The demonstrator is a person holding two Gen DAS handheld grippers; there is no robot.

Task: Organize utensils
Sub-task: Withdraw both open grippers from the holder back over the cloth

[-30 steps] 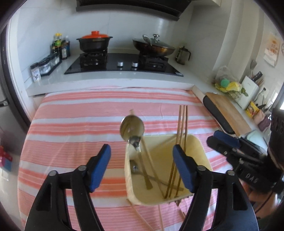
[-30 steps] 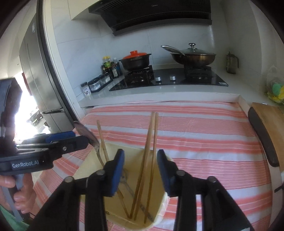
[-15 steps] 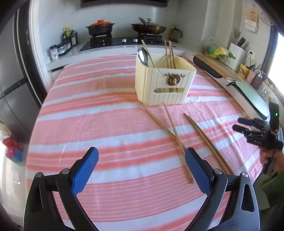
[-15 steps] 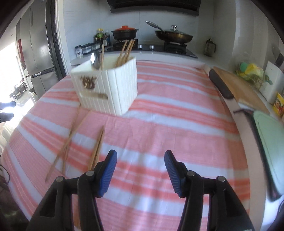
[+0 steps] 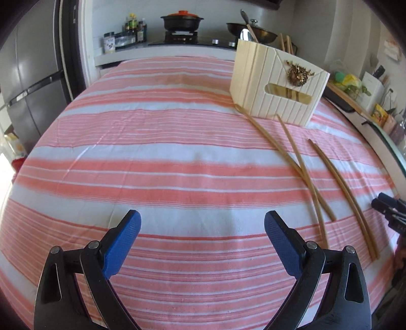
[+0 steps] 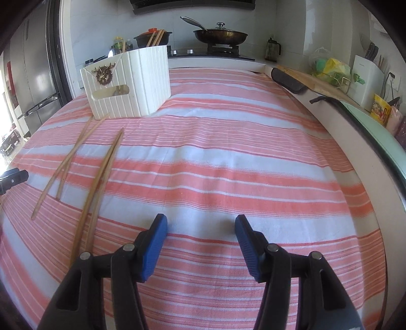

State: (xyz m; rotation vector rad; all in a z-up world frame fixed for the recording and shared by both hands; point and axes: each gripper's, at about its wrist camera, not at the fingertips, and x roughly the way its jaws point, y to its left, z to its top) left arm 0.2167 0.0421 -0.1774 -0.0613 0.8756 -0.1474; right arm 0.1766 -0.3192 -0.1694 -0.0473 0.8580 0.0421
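Wooden chopsticks [image 5: 299, 165] lie loose on the pink-and-white striped cloth [image 5: 165, 162] that covers the surface, four of them in two rough pairs. One pair crosses near its far end just in front of the cream ribbed utensil box [image 5: 276, 83]; the other pair [image 5: 345, 198] lies beside it, nearer the right edge of the left wrist view. The box stands upright on the cloth and holds more chopsticks [image 6: 156, 38] and a spoon [image 5: 244, 34], their tops poking above its rim. A gold ornament [image 6: 102, 73] sits on its front above a slot handle. The left gripper [image 5: 201, 243] hovers over bare cloth, jaws spread wide with nothing between them, the loose chopsticks off to its right. The right gripper [image 6: 200, 243] is also released and empty, jaws partly apart, the chopsticks just to its left. Behind, a hob carries a black pot with an orange lid [image 5: 181, 19] and a lidded wok [image 6: 220, 34].
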